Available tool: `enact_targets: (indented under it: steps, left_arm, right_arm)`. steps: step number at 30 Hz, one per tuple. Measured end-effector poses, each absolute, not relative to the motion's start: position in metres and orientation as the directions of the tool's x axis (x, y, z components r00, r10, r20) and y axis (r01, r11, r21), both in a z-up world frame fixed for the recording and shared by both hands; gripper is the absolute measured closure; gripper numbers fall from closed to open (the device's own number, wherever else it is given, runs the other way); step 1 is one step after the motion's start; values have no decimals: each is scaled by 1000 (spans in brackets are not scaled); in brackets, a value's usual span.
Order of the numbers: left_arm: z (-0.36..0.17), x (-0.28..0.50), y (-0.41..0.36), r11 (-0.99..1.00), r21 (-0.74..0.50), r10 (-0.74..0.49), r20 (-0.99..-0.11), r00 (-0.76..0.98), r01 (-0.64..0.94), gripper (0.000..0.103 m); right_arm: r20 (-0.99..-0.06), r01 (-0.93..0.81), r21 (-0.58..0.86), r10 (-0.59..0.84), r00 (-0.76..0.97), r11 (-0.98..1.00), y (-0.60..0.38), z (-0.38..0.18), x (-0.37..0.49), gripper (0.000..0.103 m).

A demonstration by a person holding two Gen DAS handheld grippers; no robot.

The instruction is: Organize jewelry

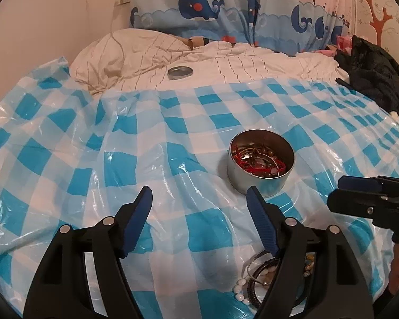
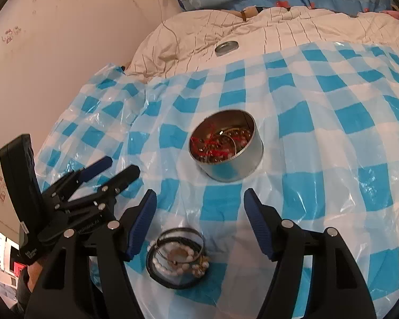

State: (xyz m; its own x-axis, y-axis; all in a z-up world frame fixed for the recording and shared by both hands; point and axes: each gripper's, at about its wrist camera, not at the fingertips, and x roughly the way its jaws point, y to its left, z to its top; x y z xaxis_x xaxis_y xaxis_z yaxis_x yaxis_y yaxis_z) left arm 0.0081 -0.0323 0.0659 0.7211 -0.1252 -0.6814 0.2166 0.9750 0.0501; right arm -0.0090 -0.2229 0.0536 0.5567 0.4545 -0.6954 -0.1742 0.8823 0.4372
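Both the left tool point(image 1: 199, 220) and right tool point(image 2: 199, 223) stood agape and empty above the heap of bracelets point(image 2: 177, 257) on the bed's checked plastic sheet point(image 2: 319, 138), near the open tin point(image 2: 226, 146); light, slippery and loose, they seemed best pinched across a stiff bangle.

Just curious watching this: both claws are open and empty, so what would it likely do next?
Probably lower the right gripper onto the bracelets lying just beneath its open jaws and close on one; the tin beyond already holds jewelry.
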Motion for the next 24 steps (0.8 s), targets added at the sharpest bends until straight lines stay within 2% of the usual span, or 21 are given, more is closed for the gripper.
enact_targets:
  steps: [24]
  left_arm:
    - [65,-13,-43,966,117,-95,-665,741,229,26]
  right_arm:
    - [-739,-221,369,429,519,903,-215,47,-39,26]
